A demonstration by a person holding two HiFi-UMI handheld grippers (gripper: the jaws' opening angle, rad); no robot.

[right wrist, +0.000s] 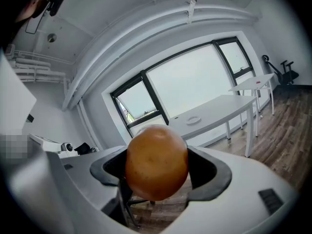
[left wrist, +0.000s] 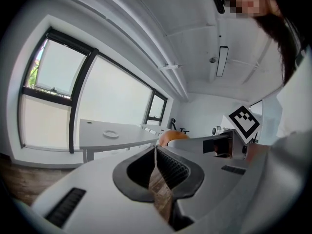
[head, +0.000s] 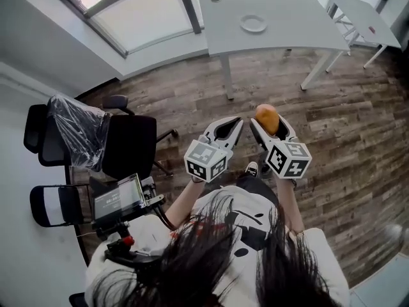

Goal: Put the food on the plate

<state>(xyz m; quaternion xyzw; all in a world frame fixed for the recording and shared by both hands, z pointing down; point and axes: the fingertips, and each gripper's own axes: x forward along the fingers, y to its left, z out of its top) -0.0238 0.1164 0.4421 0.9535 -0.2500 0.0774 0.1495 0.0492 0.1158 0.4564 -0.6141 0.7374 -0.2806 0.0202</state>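
Observation:
My right gripper (head: 263, 121) is shut on an orange-brown potato-like food item (head: 267, 118), which fills the middle of the right gripper view (right wrist: 157, 162) between the jaws. My left gripper (head: 231, 128) is held beside it at the same height, its jaws closed together with nothing between them (left wrist: 156, 152). The food (left wrist: 173, 136) peeks over the right gripper's body in the left gripper view. A small white plate (head: 254, 23) lies on the grey table (head: 281, 34) far ahead; the plate (right wrist: 193, 120) is also seen in the right gripper view, and the plate (left wrist: 111, 134) in the left one.
Wooden floor lies between me and the table. Black office chairs (head: 121, 142), one under plastic wrap (head: 80, 128), stand at the left, with a small screen rig (head: 118, 200) near me. A second white table (head: 367, 18) is at the far right. Large windows (head: 137, 8) run behind the tables.

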